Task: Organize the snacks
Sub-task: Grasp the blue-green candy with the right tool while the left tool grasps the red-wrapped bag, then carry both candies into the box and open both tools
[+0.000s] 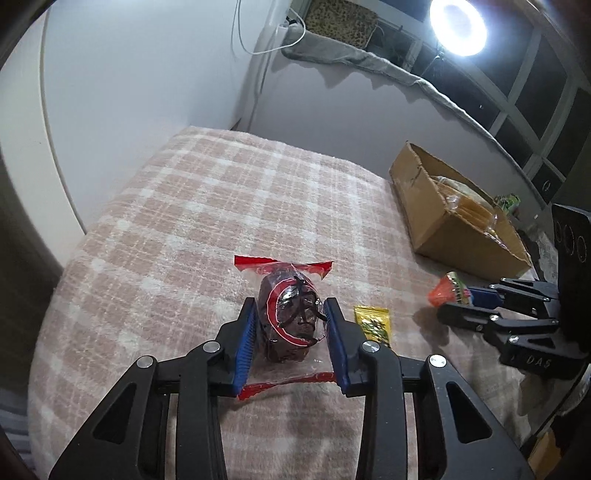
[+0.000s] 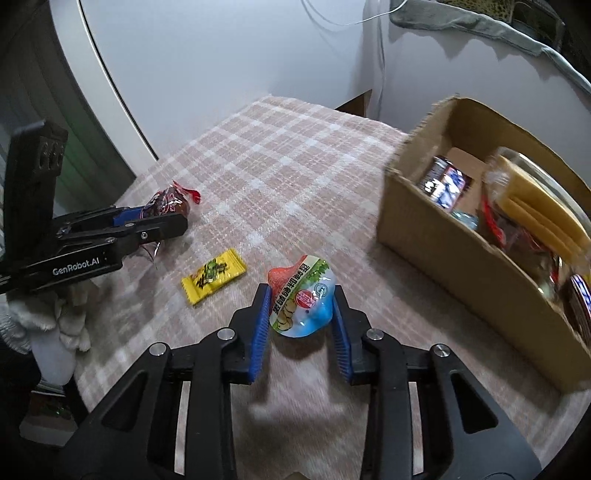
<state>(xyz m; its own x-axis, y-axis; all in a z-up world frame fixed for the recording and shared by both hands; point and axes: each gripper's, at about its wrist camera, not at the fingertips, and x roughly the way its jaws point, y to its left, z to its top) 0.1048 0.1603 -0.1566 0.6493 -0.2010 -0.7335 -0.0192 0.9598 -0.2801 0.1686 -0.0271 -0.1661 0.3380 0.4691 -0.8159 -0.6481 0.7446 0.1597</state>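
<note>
My left gripper (image 1: 290,314) is shut on a dark brown snack in a clear wrapper with red ends (image 1: 290,317), held just above the checked blanket (image 1: 177,206); it also shows in the right wrist view (image 2: 168,203). My right gripper (image 2: 301,301) is shut on a small packet with an orange top and blue bottom (image 2: 301,299), lifted above the blanket; the packet shows in the left wrist view (image 1: 448,291). A yellow sachet (image 2: 213,276) lies flat on the blanket between the grippers, and it shows in the left wrist view (image 1: 373,323).
An open cardboard box (image 2: 461,236) with several snacks inside stands on the blanket at the right, also in the left wrist view (image 1: 439,221). A white wall and a curved white panel stand behind. A bright ring lamp (image 1: 458,26) shines at top right.
</note>
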